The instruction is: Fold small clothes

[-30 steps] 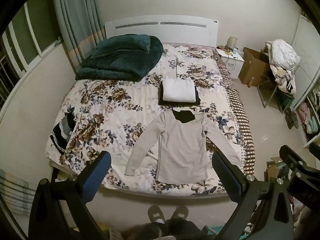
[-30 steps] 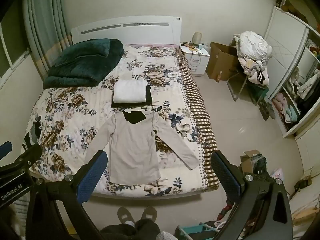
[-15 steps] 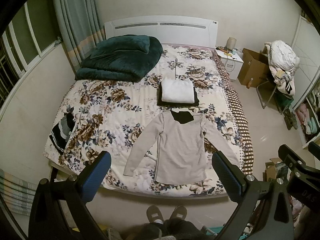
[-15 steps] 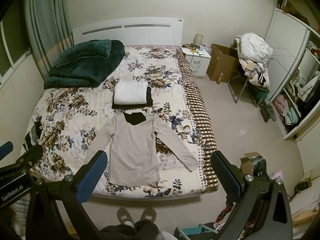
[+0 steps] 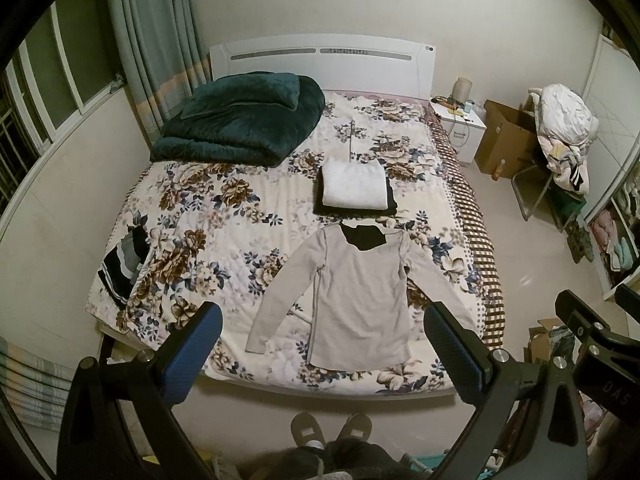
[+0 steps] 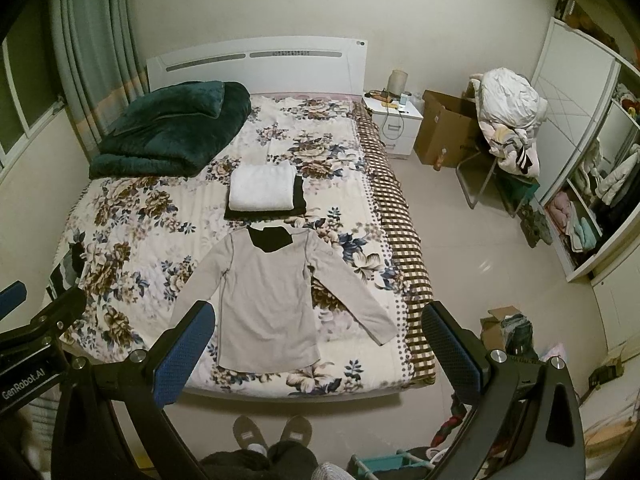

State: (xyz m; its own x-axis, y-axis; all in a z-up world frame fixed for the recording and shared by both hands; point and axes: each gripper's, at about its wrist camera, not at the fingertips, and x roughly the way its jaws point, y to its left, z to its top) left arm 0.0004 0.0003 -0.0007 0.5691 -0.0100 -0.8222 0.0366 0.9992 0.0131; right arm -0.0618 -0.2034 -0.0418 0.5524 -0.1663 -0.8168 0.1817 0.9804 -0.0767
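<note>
A grey long-sleeved top (image 5: 360, 292) with a black collar lies flat and face up on the floral bed (image 5: 208, 216), sleeves spread, hem toward me. It also shows in the right wrist view (image 6: 268, 300). Beyond its collar sits a folded white garment (image 5: 354, 189) on a folded black one (image 5: 394, 204). My left gripper (image 5: 320, 344) is open and empty, held high above the bed's near edge. My right gripper (image 6: 316, 340) is open and empty too, at the same height.
A folded dark green blanket (image 5: 240, 124) lies at the bed's far left. Striped clothes (image 5: 124, 260) hang at the left edge. A nightstand (image 6: 394, 120), cardboard box (image 6: 444, 128), chair piled with laundry (image 6: 508, 120) and wardrobe (image 6: 580, 208) stand to the right. My feet (image 6: 272, 436) are at the bed's foot.
Both views have drifted slightly back and up; the bed looks a little farther away. The clothes have not moved and both grippers stay open.
</note>
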